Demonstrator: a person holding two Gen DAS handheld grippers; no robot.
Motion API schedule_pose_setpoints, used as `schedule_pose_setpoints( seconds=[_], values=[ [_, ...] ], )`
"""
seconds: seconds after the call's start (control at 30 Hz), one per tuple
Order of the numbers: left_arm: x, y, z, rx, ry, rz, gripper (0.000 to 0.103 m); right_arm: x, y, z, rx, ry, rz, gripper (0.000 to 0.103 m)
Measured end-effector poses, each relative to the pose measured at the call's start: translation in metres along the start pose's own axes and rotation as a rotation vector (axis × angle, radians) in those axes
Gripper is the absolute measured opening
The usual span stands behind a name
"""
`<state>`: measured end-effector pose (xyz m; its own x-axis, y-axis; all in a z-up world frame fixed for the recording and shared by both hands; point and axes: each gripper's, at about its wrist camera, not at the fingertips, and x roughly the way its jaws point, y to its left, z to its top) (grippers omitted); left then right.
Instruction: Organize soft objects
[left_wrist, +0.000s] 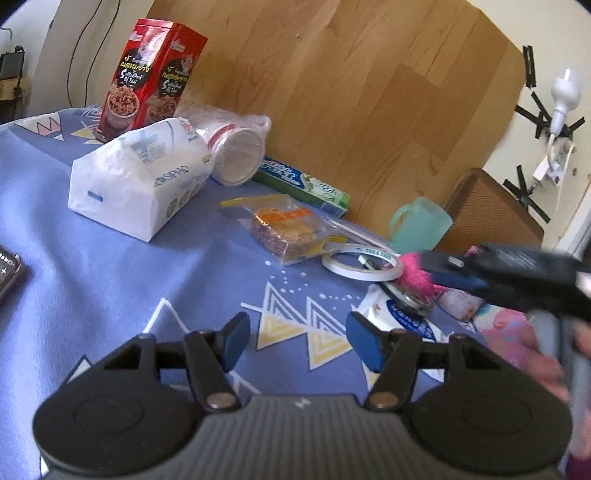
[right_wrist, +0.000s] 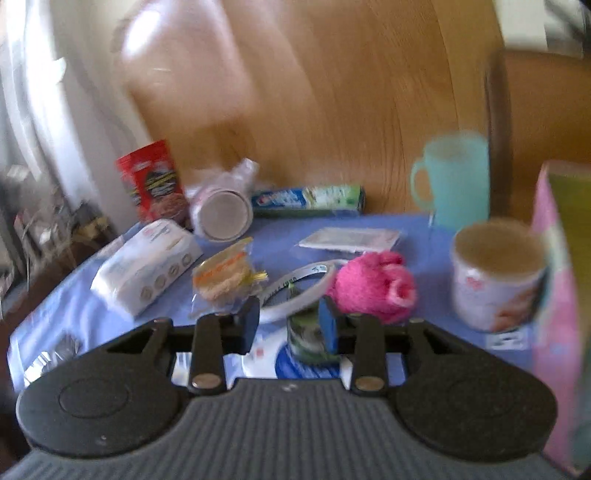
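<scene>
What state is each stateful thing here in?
left gripper: open, nothing between pads
right gripper: open, empty
paper cup sleeve: on its side
teal mug: upright
snack box: upright
tape roll: lying flat
snack bag: sealed, flat

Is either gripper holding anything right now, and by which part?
No. The left gripper and the right gripper are both open and empty; the pink fuzzy ball lies beside the right one.
</scene>
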<state>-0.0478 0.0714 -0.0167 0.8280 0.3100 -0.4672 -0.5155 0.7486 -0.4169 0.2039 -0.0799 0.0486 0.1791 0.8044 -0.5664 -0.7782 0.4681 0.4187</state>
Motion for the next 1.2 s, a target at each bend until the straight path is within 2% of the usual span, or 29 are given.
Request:
schedule_pose_setpoints(
  seconds=[0.1, 0.17, 0.23, 0.3, 0.43, 0.53, 0.6, 0.7, 0.8, 0.9, 1.0, 1.13, 1.2],
  values=[
    [0.001, 0.002, 0.001, -0.01, -0.001, -0.018, 0.06, 0.023, -0.005, 0.003, 0.091, 0.047, -0.065, 0.038],
    [0.003, 0.005, 0.0, -0.02, 0.002, -0.028, 0.063, 0.033, -0.006, 0.003, 0.134, 0.06, -0.059, 0.026],
    [0.002, 0.008, -0.001, -0.034, -0.001, -0.039, 0.063, 0.029, -0.005, 0.002, 0.153, 0.032, -0.056, 0.019],
    [0.001, 0.011, -0.002, -0.046, -0.006, -0.05, 0.063, 0.019, -0.002, 0.003, 0.161, 0.003, -0.014, 0.013],
    [0.0, 0.014, -0.004, -0.065, -0.018, -0.072, 0.063, -0.026, 0.01, -0.009, 0.096, -0.039, 0.074, 0.01],
    [-0.001, 0.016, -0.004, -0.074, -0.019, -0.101, 0.063, -0.055, 0.006, -0.034, 0.112, 0.0, 0.148, 0.01],
    [-0.001, 0.014, -0.005, -0.06, -0.014, -0.132, 0.063, -0.072, 0.002, -0.058, 0.098, 0.016, 0.143, 0.01],
    [0.001, 0.002, -0.006, 0.003, 0.015, -0.154, 0.058, -0.091, 0.0, -0.087, 0.039, 0.011, 0.053, 0.014],
    [0.0, -0.017, -0.01, 0.068, 0.042, -0.166, 0.055, -0.099, -0.005, -0.105, 0.016, 0.012, 0.006, 0.018],
    [0.004, -0.039, -0.017, 0.099, 0.086, -0.189, 0.055, -0.097, -0.001, -0.113, -0.06, 0.015, -0.067, 0.033],
    [0.01, -0.061, -0.02, 0.153, 0.116, -0.187, 0.055, -0.098, -0.002, -0.118, -0.099, 0.013, -0.052, 0.046],
    [0.02, -0.081, -0.022, 0.203, 0.155, -0.164, 0.055, -0.106, -0.002, -0.123, -0.181, 0.006, -0.08, 0.063],
    [0.027, -0.088, -0.021, 0.221, 0.178, -0.141, 0.055, -0.111, -0.004, -0.125, -0.224, 0.007, -0.085, 0.065]
  ],
)
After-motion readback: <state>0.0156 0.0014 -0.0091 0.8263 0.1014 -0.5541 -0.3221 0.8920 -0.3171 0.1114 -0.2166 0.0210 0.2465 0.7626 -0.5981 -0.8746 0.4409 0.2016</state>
